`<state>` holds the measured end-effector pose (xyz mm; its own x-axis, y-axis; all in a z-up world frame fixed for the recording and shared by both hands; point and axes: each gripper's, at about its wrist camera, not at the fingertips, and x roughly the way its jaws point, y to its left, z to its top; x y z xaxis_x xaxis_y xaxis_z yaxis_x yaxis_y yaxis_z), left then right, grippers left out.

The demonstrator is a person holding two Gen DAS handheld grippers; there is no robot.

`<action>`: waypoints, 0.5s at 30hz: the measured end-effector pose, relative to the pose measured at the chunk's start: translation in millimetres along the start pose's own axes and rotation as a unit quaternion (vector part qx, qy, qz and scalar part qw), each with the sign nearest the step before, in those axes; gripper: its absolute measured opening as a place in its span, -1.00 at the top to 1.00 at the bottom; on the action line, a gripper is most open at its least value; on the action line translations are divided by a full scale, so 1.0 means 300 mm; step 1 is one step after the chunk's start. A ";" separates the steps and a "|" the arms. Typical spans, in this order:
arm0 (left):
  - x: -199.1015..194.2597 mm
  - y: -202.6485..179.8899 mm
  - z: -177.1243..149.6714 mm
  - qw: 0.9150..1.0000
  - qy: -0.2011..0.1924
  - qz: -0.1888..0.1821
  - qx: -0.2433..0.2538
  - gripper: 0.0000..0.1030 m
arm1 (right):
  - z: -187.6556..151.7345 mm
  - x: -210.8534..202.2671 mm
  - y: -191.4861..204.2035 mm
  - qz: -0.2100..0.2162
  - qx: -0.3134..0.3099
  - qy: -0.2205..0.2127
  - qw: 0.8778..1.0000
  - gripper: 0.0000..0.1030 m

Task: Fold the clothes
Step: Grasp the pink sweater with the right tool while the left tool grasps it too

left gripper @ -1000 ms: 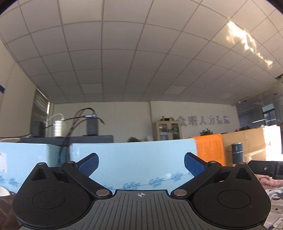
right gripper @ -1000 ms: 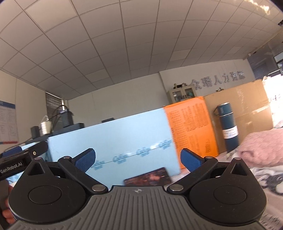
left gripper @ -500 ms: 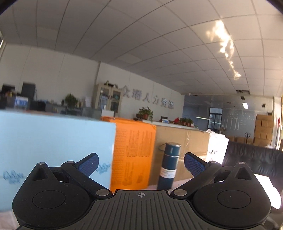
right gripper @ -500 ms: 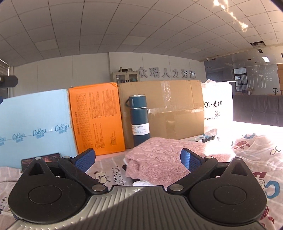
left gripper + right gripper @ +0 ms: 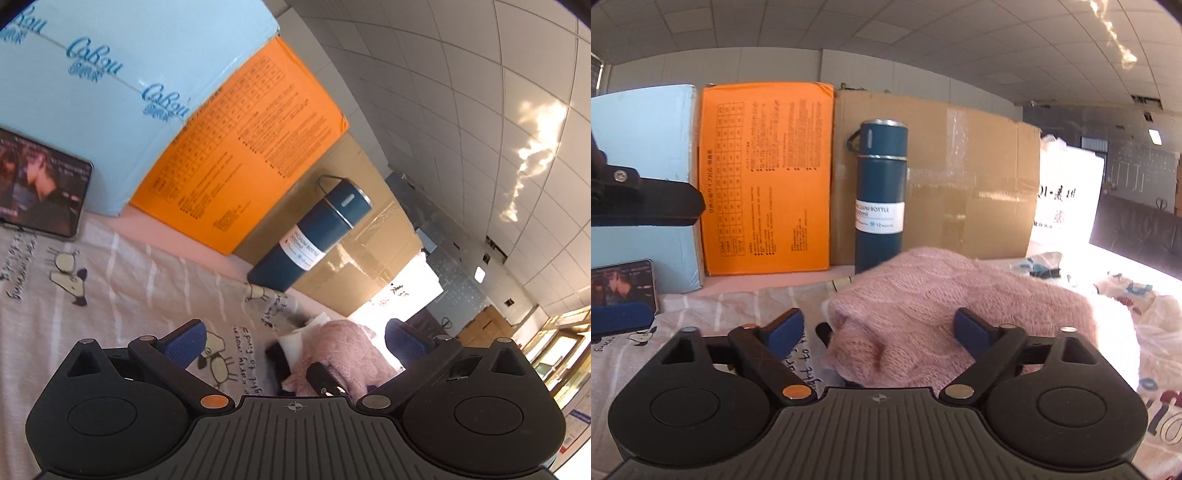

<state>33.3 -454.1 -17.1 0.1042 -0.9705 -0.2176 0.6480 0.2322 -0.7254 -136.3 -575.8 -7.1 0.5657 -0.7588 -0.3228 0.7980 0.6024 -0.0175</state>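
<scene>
Listing one worktop (image 5: 746, 306) covered by a printed cloth (image 5: 122, 280) with sheep drawings and handwriting-style lettering too skewed to read beyond fragments; its far edge is walled by a row of upright boxes, with open cloth in front of them at the left. One pale blue box (image 5: 110, 92), printed "CoBou" several times along a line. One orange box (image 5: 766, 177), covered in a grid and small print, not legible. One brown cardboard box (image 5: 964, 184), taped, no writing seen. One white bag (image 5: 1067, 195) at the right end, with dark characters washed out by glare. One dark blue flask (image 5: 881, 192), upright against the cardboard box, white label reading "VACUUM BOTTLE". One phone (image 5: 40, 188), leaning on the blue box, screen lit with a video image. One pink knitted garment (image 5: 960, 302), bunched in a heap on the cloth just in front of the flask, with other light fabric (image 5: 1152, 310) beside it at the right. Two hand-held grippers: right hand-held gripper (image 5: 877, 332), jaws closing, the near edge of the pink garment lying between the blue pads (image 5: 971, 332), which do not press on it; left hand-held gripper (image 5: 291, 341), rolled to a slant, jaws spread wide with nothing pinched, its view showing the pink garment ahead.
</scene>
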 end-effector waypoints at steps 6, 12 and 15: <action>0.121 -0.019 -0.055 0.997 0.042 -0.047 -0.045 -0.99 | -0.006 -0.050 -0.157 -0.001 0.106 -0.023 0.994 0.63; 0.228 -0.073 -0.132 0.999 0.048 -0.006 -0.019 -0.83 | -0.027 -0.173 -0.318 -0.021 0.230 -0.073 0.970 0.66; 0.263 -0.124 -0.171 0.998 0.037 0.034 0.040 -0.51 | -0.032 -0.196 -0.342 -0.015 0.249 -0.089 0.964 0.66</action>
<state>-21.4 -535.9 -40.8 0.0961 -0.9447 -0.3137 0.6994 0.2883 -0.6540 -253.4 -590.6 4.6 0.5325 -0.8312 -0.1599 0.7899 0.4200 0.4468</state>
